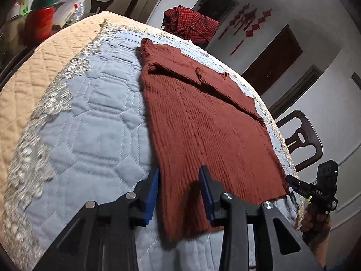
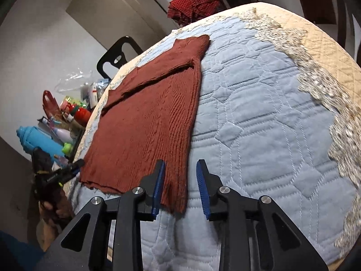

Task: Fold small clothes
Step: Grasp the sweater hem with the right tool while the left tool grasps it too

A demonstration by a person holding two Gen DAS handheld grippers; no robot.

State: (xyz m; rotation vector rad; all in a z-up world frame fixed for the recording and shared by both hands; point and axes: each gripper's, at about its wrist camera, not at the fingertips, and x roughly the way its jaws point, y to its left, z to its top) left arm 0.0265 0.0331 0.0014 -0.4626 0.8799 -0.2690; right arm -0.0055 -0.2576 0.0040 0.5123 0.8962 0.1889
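Lying flat on the quilt, the sweater has its hem corners between both part-open grippers, left gripper and right gripper, neither pinching.

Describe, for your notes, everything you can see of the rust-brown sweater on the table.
The sweater is a rust-brown ribbed knit, lying flat on the blue quilted cover. It already looks partly folded: a sleeve lies across the upper body, and the ribbed collar points to the far side. The near hem reaches the table's front edge. Each gripper, left and right, has open jaws straddling a near hem corner; neither pinches it.
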